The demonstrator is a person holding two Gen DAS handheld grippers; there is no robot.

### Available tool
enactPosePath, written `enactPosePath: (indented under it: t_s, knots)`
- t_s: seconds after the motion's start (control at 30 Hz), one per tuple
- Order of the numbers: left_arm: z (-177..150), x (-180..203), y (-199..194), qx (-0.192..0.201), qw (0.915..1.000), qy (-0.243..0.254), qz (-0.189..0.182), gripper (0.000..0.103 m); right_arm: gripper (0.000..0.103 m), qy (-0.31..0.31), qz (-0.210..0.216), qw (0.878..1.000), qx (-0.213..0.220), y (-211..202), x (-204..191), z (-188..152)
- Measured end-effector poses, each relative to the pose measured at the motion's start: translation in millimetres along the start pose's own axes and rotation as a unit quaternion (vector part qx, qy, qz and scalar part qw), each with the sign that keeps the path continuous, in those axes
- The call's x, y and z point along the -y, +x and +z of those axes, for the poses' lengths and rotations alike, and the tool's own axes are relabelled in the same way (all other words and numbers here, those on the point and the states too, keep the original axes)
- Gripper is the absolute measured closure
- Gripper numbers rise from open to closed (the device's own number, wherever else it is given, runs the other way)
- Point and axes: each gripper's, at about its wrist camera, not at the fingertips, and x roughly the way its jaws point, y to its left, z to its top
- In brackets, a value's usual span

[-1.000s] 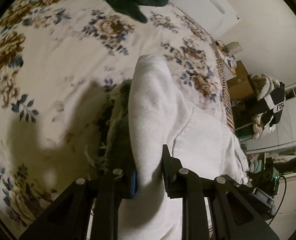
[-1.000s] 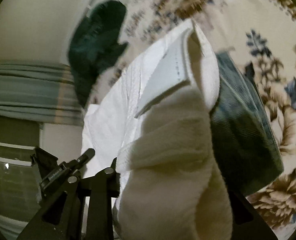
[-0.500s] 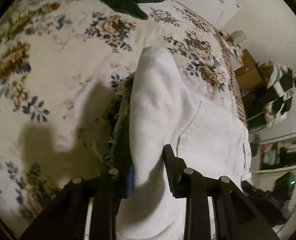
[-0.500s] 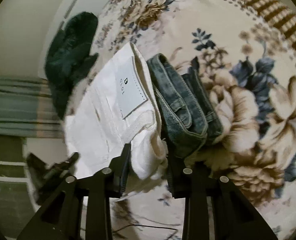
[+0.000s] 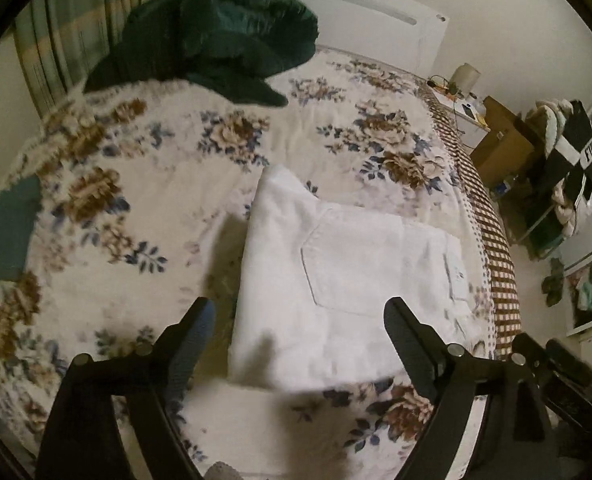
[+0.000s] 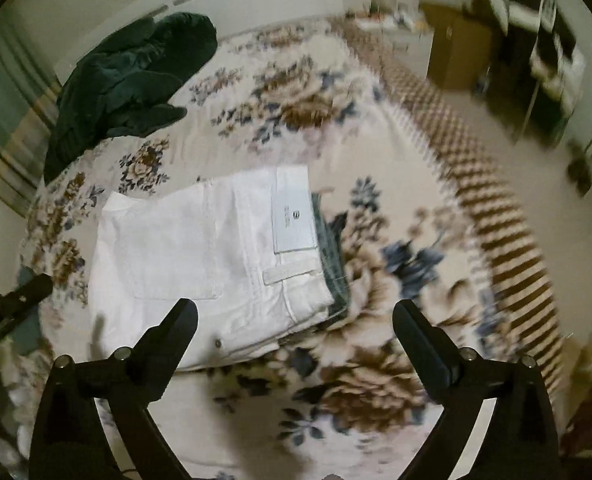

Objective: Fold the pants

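My left claw (image 5: 298,314) spread wide, empty; my right claw (image 6: 294,318) likewise. Folded white pants (image 6: 200,264) flat on floral bed (image 5: 144,184), atop denim (image 6: 334,264).

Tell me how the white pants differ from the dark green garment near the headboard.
The white pants lie folded into a flat, neat rectangle; the dark green garment sits crumpled in a loose heap. The white pants lie close in front of the open grippers, the dark green garment far off by the headboard. Denim peeks from under the pants' edge; nothing shows under the green one. Both rest on the floral blanket.
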Motion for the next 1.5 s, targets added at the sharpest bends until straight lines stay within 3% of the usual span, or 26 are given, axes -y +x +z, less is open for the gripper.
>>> enactPosePath:
  t_s: [0.03, 0.2, 0.63, 0.93, 1.23, 1.5]
  knots:
    - [-5.1, 6.6, -12.7, 0.005, 0.9999, 0.007, 0.009, 0.005, 0.003, -0.008, -0.006, 1.000, 0.007, -11.4, -3.9, -2.0]
    - [-26.7, 28.9, -60.7, 0.016, 0.9980, 0.043, 0.043, 0.005, 0.003, -0.034, -0.029, 0.998, 0.046, -73.3, -17.7, -20.1]
    - [-82.4, 55.0, -213.6, 0.093, 0.9914, 0.045, 0.080, 0.005, 0.003, -0.061, 0.005, 0.992, 0.114, -247.5, -14.1, -85.6]
    - [-128.9, 73.0, -312.1, 0.136, 0.9855, 0.037, 0.095, 0.005, 0.003, -0.092, 0.032, 0.979, 0.178, -391.3, 0.5, -141.1]
    - [-155.0, 79.9, -366.4, 0.148, 0.9836, 0.034, 0.097, 0.005, 0.003, -0.105, 0.050, 0.972, 0.205, -495.7, 9.2, -188.3]
    - [-168.0, 75.5, -396.3, 0.164, 0.9814, 0.040, 0.092, 0.005, 0.002, -0.106, 0.047, 0.968, 0.223, -552.0, 5.4, -209.8]
